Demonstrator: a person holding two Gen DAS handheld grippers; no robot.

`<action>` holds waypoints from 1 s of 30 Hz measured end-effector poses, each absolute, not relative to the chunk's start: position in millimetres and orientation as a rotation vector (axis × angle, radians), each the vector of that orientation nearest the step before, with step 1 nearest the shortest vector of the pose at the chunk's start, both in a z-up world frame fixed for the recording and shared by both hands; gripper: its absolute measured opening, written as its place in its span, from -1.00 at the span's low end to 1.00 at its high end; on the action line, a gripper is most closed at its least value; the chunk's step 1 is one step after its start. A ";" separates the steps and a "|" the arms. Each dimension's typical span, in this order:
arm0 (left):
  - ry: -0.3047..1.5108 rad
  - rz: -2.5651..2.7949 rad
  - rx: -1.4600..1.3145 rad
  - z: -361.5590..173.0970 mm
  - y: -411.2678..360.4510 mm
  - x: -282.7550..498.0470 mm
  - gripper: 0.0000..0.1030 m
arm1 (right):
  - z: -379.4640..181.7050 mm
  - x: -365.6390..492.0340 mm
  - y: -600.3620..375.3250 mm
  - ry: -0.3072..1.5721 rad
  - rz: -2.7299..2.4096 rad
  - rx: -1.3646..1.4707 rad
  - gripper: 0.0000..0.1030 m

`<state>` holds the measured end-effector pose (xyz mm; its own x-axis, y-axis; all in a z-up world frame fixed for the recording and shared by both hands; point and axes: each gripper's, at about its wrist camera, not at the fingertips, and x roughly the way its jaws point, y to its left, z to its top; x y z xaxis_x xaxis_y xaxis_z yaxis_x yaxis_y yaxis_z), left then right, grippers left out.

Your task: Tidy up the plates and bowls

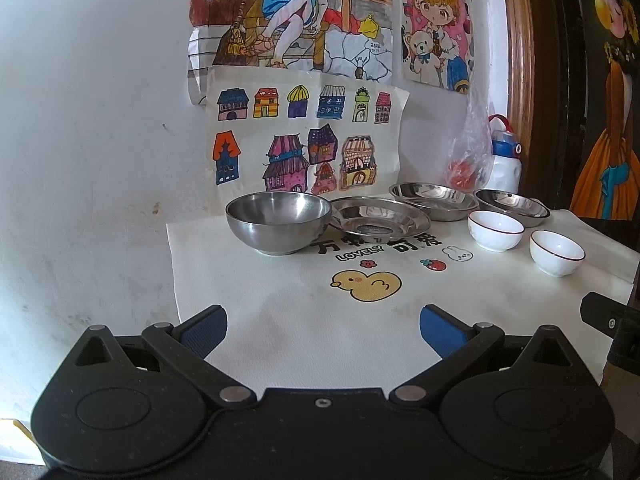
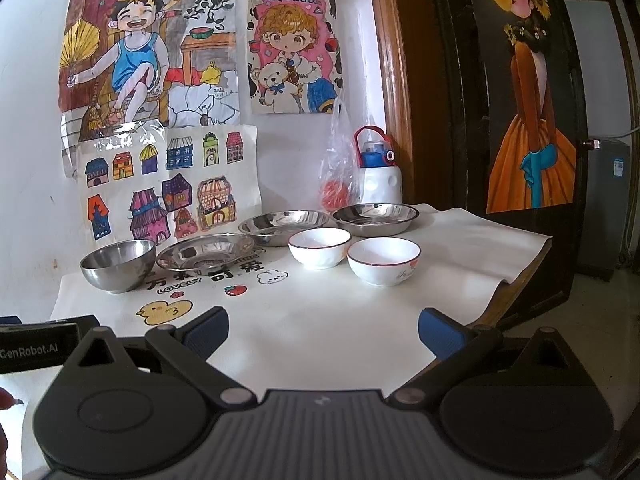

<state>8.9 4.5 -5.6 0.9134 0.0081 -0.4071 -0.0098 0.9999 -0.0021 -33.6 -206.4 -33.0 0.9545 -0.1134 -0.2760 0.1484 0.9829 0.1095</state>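
Observation:
A deep steel bowl (image 1: 279, 222) (image 2: 118, 264) stands at the left of the white cloth. Three shallow steel plates (image 1: 380, 218) (image 1: 434, 200) (image 1: 512, 206) run in a row toward the right; in the right wrist view they are the left plate (image 2: 206, 256), the middle plate (image 2: 284, 226) and the right plate (image 2: 376, 218). Two white ceramic bowls with red rims (image 1: 496, 230) (image 1: 557, 252) (image 2: 320, 252) (image 2: 384, 260) stand in front of them. My left gripper (image 1: 323, 330) is open and empty, near the cloth's front. My right gripper (image 2: 323, 332) is open and empty, in front of the white bowls.
A white water bottle (image 2: 378, 176) and a plastic bag (image 2: 338, 176) stand at the wall behind the plates. Children's drawings (image 1: 308, 136) hang on the wall. The table edge (image 2: 520, 276) drops off at the right beside a dark door. The left gripper's body (image 2: 36, 346) shows at the left.

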 end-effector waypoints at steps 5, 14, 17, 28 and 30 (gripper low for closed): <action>0.423 0.013 0.006 -5.8 1.3 13.1 0.98 | -34.8 -28.0 -208.8 0.286 -0.130 0.131 1.00; 0.456 0.010 0.029 -5.2 -3.7 29.8 0.98 | -34.6 -11.3 -218.2 0.299 -0.106 0.129 1.00; 0.476 0.000 0.029 -1.7 -4.3 39.3 0.98 | -29.9 -4.9 -226.3 0.281 -0.078 0.117 1.00; 0.497 -0.115 0.065 37.1 -24.4 100.9 0.99 | -3.8 36.9 -290.6 0.271 -0.067 0.076 1.00; 0.507 -0.151 0.071 42.6 -33.1 114.0 0.99 | -1.1 45.4 -303.9 0.272 -0.069 0.074 1.00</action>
